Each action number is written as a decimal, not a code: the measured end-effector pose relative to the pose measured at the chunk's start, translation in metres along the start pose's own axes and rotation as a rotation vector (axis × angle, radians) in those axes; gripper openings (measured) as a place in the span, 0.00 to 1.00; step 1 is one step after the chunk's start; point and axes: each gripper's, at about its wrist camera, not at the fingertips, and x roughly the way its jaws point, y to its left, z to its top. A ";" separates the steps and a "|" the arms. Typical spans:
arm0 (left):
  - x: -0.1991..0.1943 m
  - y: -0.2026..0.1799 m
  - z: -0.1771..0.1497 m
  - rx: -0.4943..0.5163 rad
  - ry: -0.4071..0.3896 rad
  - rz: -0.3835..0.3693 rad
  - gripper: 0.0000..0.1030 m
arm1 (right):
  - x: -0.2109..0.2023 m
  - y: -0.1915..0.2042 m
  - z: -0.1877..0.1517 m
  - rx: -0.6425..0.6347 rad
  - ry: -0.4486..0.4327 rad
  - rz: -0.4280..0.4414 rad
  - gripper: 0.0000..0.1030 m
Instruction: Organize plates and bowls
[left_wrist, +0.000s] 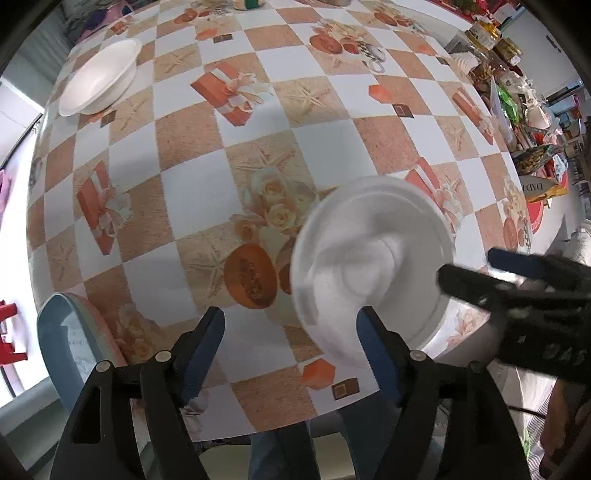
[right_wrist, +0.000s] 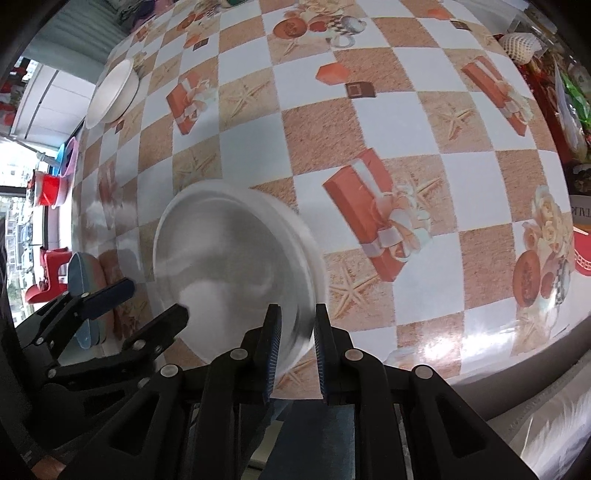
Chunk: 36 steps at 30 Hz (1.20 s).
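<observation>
Between my right gripper's (right_wrist: 295, 343) narrowly parted jaws, I'm freeing the white plate's (right_wrist: 236, 258) rim (left gripper (left_wrist: 291, 354) gaping, empty), backing off straight.

blurred white bowl (left_wrist: 373, 269), left tongs (left_wrist: 291, 354) apart

My near plate (left_wrist: 373, 266) on the table (left_wrist: 236, 177) between both grippers, bowl (left_wrist: 99, 77) far left behind.
</observation>
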 end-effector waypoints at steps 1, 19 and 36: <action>-0.002 0.004 0.000 -0.007 -0.002 0.000 0.75 | -0.002 -0.001 0.000 0.002 -0.014 -0.008 0.76; -0.079 0.097 0.085 -0.198 -0.233 0.054 0.77 | -0.047 0.035 0.072 -0.072 -0.151 0.022 0.79; -0.058 0.237 0.203 -0.425 -0.288 0.141 0.77 | -0.016 0.173 0.199 -0.250 -0.146 0.023 0.79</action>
